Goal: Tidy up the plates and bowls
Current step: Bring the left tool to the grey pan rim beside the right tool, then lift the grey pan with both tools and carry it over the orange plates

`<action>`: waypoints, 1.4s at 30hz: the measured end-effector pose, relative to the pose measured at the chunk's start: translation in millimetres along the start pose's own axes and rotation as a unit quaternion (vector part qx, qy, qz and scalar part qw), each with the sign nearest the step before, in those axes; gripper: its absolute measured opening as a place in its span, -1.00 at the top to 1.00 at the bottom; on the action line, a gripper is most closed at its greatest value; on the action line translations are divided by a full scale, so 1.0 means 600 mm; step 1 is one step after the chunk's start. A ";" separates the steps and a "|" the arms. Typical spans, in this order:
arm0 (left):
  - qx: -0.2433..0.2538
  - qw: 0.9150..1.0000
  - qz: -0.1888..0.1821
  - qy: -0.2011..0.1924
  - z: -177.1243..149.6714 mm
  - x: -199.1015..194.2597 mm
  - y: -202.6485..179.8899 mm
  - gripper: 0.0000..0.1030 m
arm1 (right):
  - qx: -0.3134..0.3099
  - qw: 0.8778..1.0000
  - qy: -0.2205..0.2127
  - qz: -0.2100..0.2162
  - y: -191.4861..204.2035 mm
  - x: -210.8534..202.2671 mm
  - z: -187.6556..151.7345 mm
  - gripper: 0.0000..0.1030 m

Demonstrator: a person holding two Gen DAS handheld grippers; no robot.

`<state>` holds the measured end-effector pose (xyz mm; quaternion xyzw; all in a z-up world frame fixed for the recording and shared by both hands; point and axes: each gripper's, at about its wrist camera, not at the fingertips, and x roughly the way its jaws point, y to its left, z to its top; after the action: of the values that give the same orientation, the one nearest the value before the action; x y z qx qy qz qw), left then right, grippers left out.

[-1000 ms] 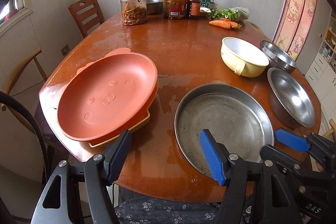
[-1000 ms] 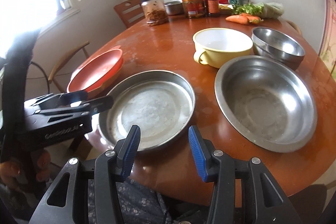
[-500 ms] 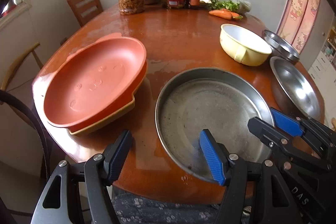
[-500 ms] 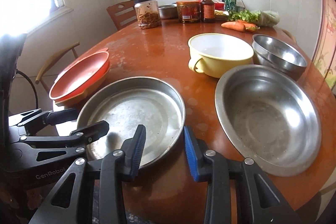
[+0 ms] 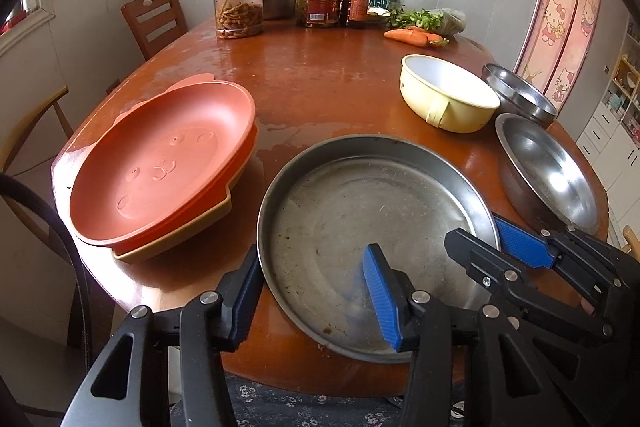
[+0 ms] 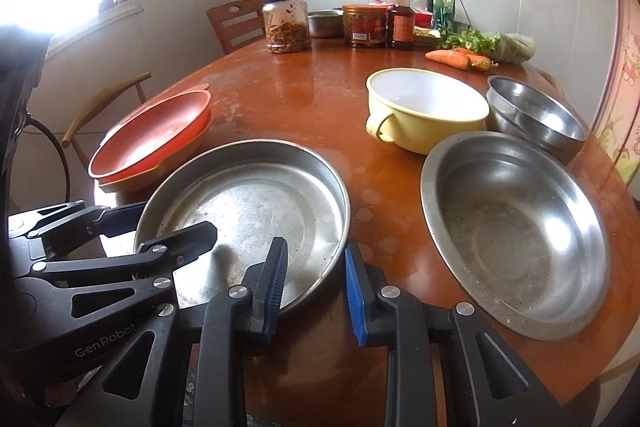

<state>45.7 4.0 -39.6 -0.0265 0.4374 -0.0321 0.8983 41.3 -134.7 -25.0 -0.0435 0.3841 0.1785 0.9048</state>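
Pads of the left hand-held gripper point(image 5: 312, 279) straddle the near rim of the steel pan point(image 5: 360, 211) at about 7 o'clock, one outside the wall and one inside. Its jaws have just been closing, but the inner pad still stands clear of the wall, so it holds nothing yet. The right hand-held gripper point(image 6: 314, 279) is closed down on the rim at about 5 o'clock and appears to pinch the wall. The pan lies flat on the counter point(image 5: 320, 79), at its near edge.

If the pan is raised before the left side bites, it would likely hang from one pinch and tip or swing. The thin sloping wall could also slide out from between the pads.

A swing toward 9 o'clock could knock the stacked orange plates point(image 5: 160, 163), which sit near the counter's edge. A swing toward 3 o'clock could strike the wide steel bowl point(image 6: 516, 227) just beside the pan.

Farther off, the yellow bowl point(image 5: 444, 95) and the small steel bowl point(image 6: 536, 111) stand at about 1 o'clock.

Both gripper bodies cover the pan's nearest rim, so the right pads' exact contact is hard to confirm. The plate under the orange one shows only its edge. Whether the small steel bowl is one or two nested, I cannot tell. Window glare washes out the right view at 10 o'clock.
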 end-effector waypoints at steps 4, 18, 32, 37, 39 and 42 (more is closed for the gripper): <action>0.003 1.000 -0.002 -0.005 0.001 -0.008 -0.003 0.05 | -0.002 1.000 -0.002 -0.004 0.003 -0.004 0.000 0.42; 0.017 0.999 0.011 -0.041 0.032 -0.059 -0.012 0.05 | 0.001 0.999 -0.036 0.002 0.004 -0.053 0.023 0.42; 0.013 0.997 0.027 -0.077 0.082 -0.091 0.002 0.05 | -0.011 0.997 -0.071 0.009 0.016 -0.073 0.077 0.42; 0.004 0.995 0.034 -0.092 0.095 -0.104 0.020 0.05 | -0.022 0.996 -0.083 0.015 0.028 -0.076 0.100 0.42; -0.001 0.995 0.037 -0.096 0.099 -0.110 0.030 0.05 | -0.026 0.996 -0.088 0.019 0.035 -0.076 0.110 0.42; -0.005 0.994 0.042 -0.101 0.102 -0.116 0.041 0.04 | -0.031 0.995 -0.093 0.025 0.047 -0.075 0.121 0.42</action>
<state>52.0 35.5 51.1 -0.0157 0.3453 0.0101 0.9383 51.5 -105.7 59.7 -0.0452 0.2936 0.2159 0.9301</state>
